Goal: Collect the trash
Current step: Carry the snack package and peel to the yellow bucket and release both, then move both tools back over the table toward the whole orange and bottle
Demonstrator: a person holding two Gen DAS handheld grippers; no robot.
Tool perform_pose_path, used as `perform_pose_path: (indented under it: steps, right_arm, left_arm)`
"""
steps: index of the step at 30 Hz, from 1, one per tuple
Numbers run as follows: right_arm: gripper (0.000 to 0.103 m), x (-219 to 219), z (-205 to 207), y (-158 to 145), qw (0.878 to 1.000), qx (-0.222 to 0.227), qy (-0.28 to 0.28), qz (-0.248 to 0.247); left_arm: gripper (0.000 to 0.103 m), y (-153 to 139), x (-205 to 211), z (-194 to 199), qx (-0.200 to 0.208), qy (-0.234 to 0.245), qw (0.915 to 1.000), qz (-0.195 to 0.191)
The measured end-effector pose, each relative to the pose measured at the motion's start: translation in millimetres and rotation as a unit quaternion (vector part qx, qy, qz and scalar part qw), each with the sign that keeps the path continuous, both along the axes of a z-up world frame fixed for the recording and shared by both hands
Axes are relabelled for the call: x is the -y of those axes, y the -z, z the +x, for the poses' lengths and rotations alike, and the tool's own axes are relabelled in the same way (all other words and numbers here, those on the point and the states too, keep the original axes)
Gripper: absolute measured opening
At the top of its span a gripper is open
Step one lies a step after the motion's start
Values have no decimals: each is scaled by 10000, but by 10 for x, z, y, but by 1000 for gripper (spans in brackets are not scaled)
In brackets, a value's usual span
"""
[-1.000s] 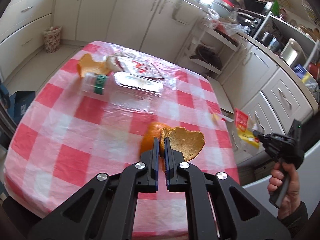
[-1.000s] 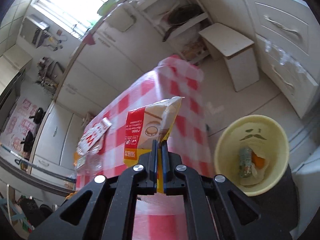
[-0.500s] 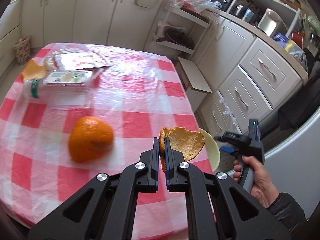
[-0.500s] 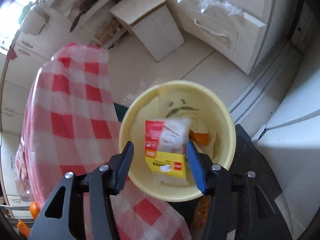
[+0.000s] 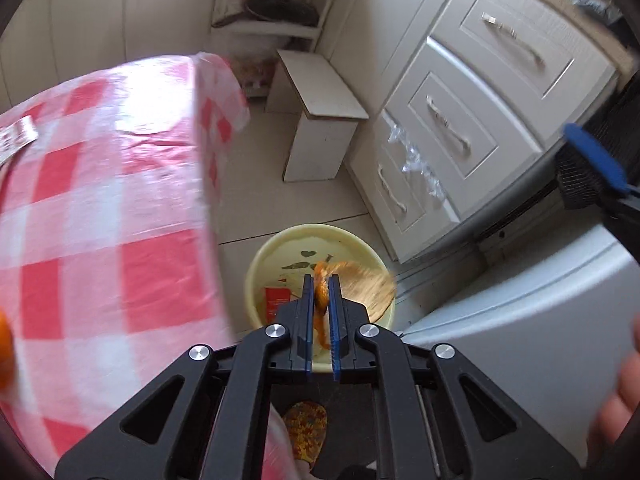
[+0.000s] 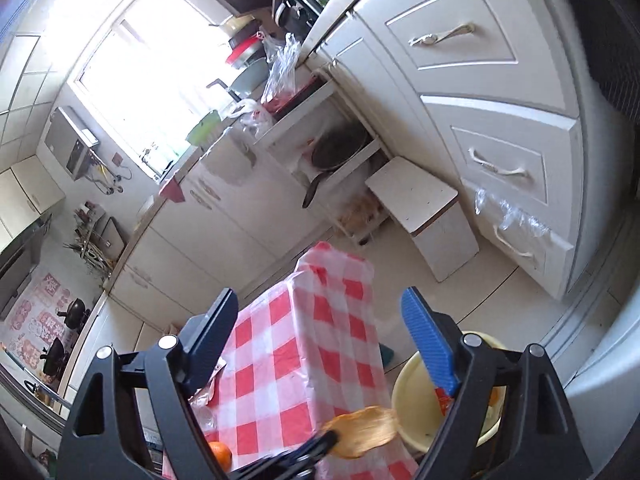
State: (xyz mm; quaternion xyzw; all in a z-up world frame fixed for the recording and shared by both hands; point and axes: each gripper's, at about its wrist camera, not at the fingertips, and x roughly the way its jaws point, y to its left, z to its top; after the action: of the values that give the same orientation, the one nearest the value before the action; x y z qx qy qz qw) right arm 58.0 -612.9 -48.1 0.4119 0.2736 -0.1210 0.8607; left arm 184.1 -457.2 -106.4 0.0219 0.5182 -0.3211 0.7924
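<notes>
The left claw (image 5: 320,300) has swung off the checked surface (image 5: 100,200) and now hangs over the yellow bin (image 5: 256,276) at its five o'clock, pinching the orange peel (image 5: 360,284). The right claw (image 6: 320,344), its jaws just opened wide and empty, has let the snack packet (image 5: 276,300) fall inside; one orange (image 6: 220,454) waits.

The tablecloth (image 5: 100,208) is a red and white check. The bin (image 5: 256,276) is pale yellow with a dark moustache doodle inside, plus a red wrapper (image 5: 276,300). The peel (image 5: 360,284) is orange outside, tan inside. Gripper pads (image 6: 428,340) are bright blue on black arms. Cabinets (image 6: 480,92) are off-white.
</notes>
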Motion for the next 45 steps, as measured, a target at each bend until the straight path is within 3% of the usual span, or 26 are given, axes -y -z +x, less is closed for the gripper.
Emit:
perform_pose_path:
  steps: [3, 6, 10, 15, 21, 27, 31, 36, 45]
  right_arm:
    - [81, 110, 0, 55, 9999, -16, 69, 156]
    - [81, 115, 16, 45, 9998, 3, -17, 174]
    - [81, -4, 111, 0, 9996, 31, -212, 187]
    - [81, -352, 304, 1, 9975, -46, -698, 17]
    - [81, -931, 607, 131, 9890, -368, -1423, -182]
    - [81, -1614, 902, 352, 9682, -791, -2335, -428]
    - [82, -2051, 1099, 506, 9503, -996, -2920, -425]
    - [83, -2460, 1390, 671, 9367, -1073, -3331, -98]
    - [83, -2944, 2131, 857, 9392, -526, -3340, 597]
  left_arm:
    - [22, 58, 183, 20, 29, 34, 9997, 245]
    - [33, -97, 50, -83, 312, -36, 9995, 37]
    - [44, -330, -506, -270, 750, -365, 9965, -102]
    - [52, -434, -1441, -402, 959, -1032, 9900, -77]
    - [58, -347, -2729, -371, 767, -2205, 9723, 107]
    - [62, -205, -3579, -295, 506, -3023, 9518, 140]
    - [63, -139, -3851, -289, 399, -3284, 9437, 60]
    - [68, -133, -4041, -265, 386, -3408, 9394, -7]
    - [72, -98, -4437, -201, 181, -3632, 9313, -193]
